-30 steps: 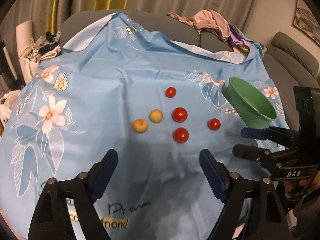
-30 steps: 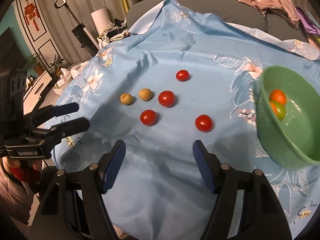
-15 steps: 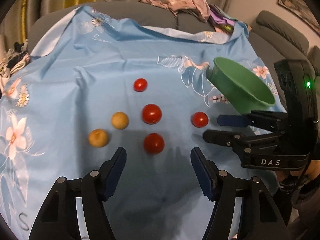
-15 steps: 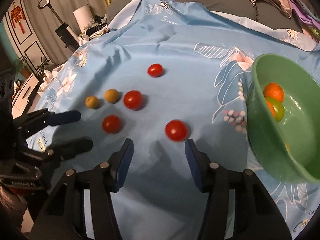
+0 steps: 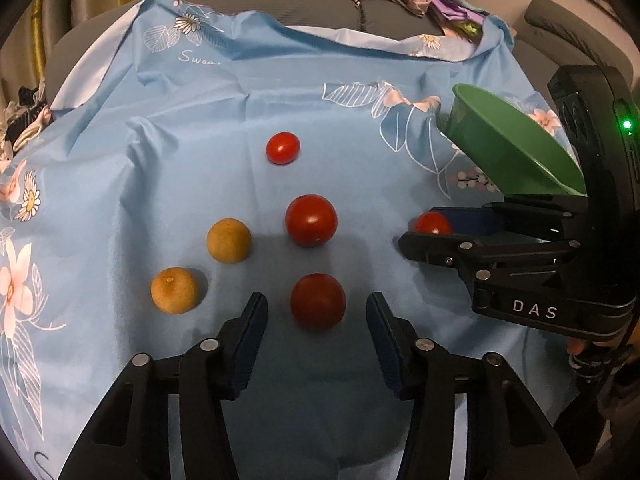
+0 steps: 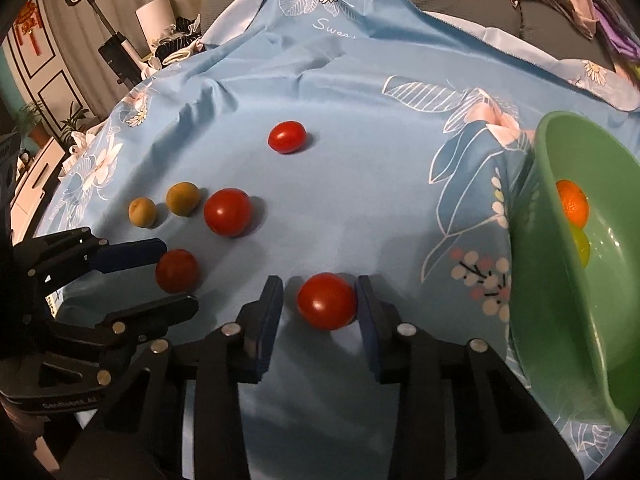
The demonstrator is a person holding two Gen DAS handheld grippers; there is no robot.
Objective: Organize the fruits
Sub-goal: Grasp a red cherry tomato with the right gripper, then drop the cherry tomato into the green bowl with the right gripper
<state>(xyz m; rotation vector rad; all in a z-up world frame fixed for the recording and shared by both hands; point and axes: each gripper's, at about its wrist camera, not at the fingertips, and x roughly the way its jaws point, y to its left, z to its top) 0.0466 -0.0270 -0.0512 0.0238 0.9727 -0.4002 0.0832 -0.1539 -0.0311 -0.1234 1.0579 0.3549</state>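
We read "DAS" in pale capital letters on the black body of the right gripper point(image 5: 448, 236), as the left wrist view shows it. On the blue flowered cloth point(image 5: 200, 128) we see white cursive script near its far edge that begins "Swee"; a fold hides what follows, and the same script shows in the right wrist view point(image 6: 336, 27). On the body of the left gripper point(image 6: 176, 280), low at the left edge of the right wrist view, we see a small pale label that seems to begin "Gen", but it is too blurred for us to read with certainty.
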